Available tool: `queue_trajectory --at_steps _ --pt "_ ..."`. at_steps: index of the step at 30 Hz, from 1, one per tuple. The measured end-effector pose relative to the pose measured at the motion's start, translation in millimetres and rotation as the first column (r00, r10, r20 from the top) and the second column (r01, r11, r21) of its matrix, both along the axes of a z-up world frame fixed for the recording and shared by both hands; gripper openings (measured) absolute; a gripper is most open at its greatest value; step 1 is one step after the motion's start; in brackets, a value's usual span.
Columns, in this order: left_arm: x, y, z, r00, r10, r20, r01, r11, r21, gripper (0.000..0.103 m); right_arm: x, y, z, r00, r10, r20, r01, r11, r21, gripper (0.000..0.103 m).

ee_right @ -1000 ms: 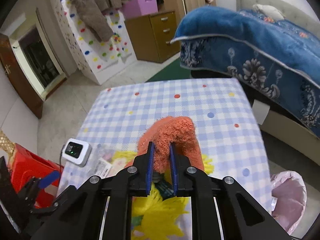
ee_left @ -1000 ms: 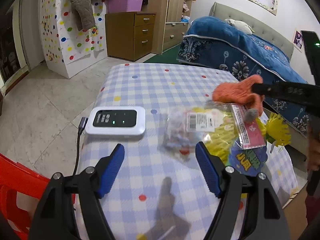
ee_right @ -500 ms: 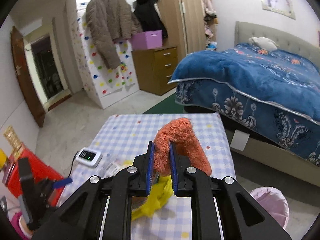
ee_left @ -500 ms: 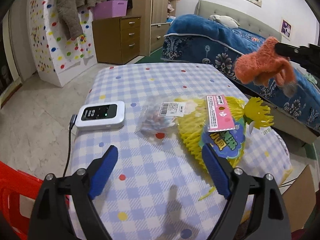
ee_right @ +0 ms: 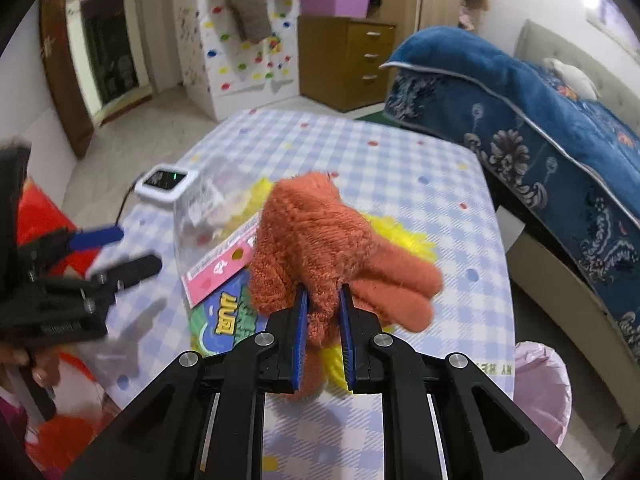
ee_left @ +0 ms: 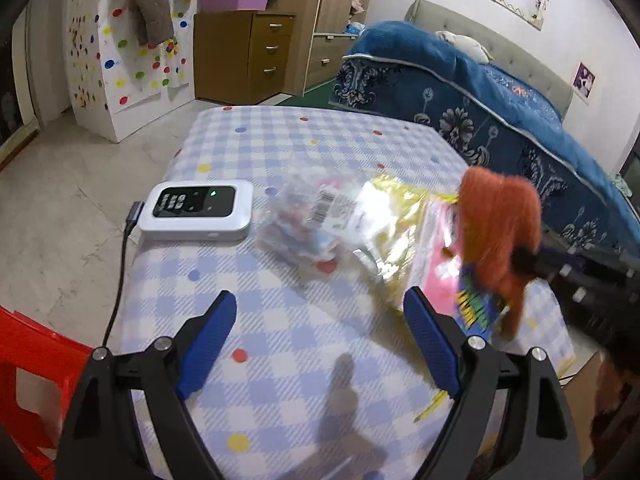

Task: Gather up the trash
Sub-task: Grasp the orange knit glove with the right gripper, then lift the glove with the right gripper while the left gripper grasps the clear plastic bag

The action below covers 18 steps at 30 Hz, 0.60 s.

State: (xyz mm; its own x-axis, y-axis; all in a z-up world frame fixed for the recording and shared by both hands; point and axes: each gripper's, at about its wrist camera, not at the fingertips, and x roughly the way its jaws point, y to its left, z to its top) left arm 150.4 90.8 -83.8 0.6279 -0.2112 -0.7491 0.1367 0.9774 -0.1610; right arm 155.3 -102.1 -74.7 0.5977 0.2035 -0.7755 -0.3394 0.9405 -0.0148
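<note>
My right gripper (ee_right: 323, 300) is shut on an orange fuzzy glove (ee_right: 320, 240) and holds it above the right part of the checked table (ee_right: 380, 160). The glove also shows in the left wrist view (ee_left: 500, 232). Under it lies a yellow mesh package with a pink and blue label (ee_right: 224, 264), also in the left wrist view (ee_left: 400, 232). A clear plastic bag with a barcode sticker (ee_left: 304, 224) lies beside it. My left gripper (ee_left: 320, 332) is open and empty over the table's near edge; it shows at left in the right wrist view (ee_right: 116, 252).
A white device with a cable (ee_left: 198, 210) lies on the table's left. A pink-lined bin (ee_right: 540, 392) stands on the floor right of the table. A red chair (ee_left: 28, 384) is at the left. A blue-covered bed (ee_left: 500, 92) is behind.
My right gripper has come down with the glove, from high above the table to just over the yellow package. My left gripper has moved a little nearer to the packages.
</note>
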Motion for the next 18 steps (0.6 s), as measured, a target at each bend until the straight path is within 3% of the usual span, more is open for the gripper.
queue_trajectory --at_steps 3,12,18 --pt "6.1 -5.4 -1.2 1.000 -0.014 -0.010 0.014 1.000 -0.011 0.076 -0.8 3.8 -3.8 1.000 0.010 -0.009 -0.010 1.000 -0.006 0.015" --pt "21.1 -23.2 -16.9 0.997 -0.022 -0.079 0.015 0.996 -0.085 0.075 -0.1 -8.3 -3.3 0.999 -0.010 -0.041 0.013 0.998 0.065 0.015" --pt "20.5 -24.5 -27.3 0.993 -0.014 -0.119 -0.004 0.988 -0.154 0.064 -0.1 -10.6 -2.8 0.999 -0.011 -0.045 0.014 0.997 0.077 0.015"
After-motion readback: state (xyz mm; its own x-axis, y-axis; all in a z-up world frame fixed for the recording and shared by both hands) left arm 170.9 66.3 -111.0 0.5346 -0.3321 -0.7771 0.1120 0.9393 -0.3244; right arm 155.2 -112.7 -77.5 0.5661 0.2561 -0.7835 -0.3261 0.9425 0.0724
